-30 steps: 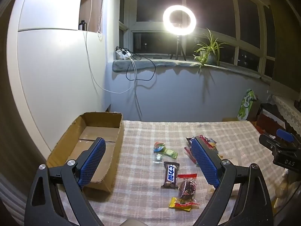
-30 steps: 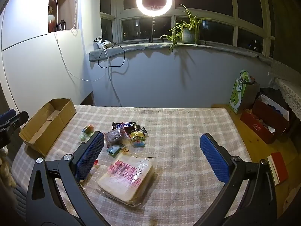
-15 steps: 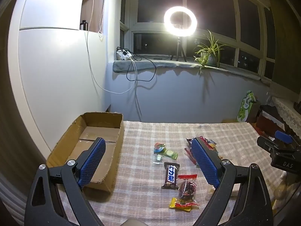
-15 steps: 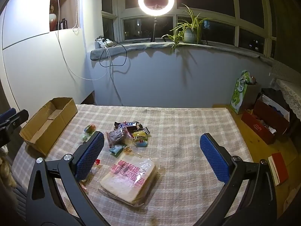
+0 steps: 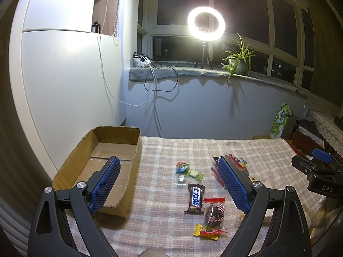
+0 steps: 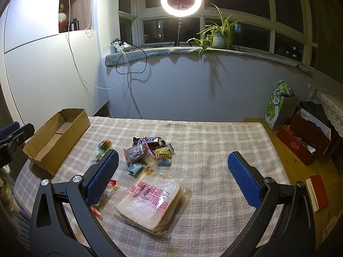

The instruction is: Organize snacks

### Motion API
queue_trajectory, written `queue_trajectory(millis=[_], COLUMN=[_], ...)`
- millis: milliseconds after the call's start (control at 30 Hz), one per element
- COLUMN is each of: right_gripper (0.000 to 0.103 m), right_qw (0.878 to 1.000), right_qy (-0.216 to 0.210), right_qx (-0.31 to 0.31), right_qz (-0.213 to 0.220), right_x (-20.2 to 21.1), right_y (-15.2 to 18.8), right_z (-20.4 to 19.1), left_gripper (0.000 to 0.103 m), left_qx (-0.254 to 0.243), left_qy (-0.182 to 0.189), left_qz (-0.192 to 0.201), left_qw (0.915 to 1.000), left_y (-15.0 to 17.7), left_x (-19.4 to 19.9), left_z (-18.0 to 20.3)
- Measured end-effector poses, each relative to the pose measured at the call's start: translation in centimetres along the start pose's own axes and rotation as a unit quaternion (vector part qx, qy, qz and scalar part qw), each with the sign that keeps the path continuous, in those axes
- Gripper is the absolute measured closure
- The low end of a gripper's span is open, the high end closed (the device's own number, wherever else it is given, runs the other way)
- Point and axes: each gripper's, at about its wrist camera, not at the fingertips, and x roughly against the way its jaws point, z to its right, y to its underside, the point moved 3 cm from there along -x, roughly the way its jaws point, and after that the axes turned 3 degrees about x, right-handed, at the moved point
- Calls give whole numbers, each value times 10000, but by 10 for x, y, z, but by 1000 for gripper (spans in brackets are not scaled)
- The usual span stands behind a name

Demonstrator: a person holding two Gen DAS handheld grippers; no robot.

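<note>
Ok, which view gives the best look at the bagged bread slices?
The right wrist view: the bagged bread lies whole and unobstructed between the open fingers, its pink print visible. In the left wrist view it is mostly hidden behind the left gripper's right finger; only a pale edge shows.

The left hand-held gripper (image 5: 169,184) hangs above the worktop with its two blue-padded fingers (image 5: 105,185) spread wide — nothing between them. The right hand-held gripper (image 6: 173,176) is posed the same way, its pads (image 6: 244,178) far apart and empty, tilted down toward the surface. Each tool shows at the edge of the other's view — the right one (image 5: 319,171) at the far right, the left one (image 6: 12,137) at the far left.
</note>
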Motion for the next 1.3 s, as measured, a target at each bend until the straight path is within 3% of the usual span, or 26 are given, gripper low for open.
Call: queue_trajectory(millis=[1300], right_gripper=[0], right_qw=[10000], right_qy=[-29], right_qx=[9], right_qz=[-85], right_x=[-5], right_y=[9], right_z=[-3], left_gripper=[10], left_qx=[-9], left_qy=[74], left_qz=[-87], left_qw=[9999], left_y=[4], left_x=[0], left_z=[5])
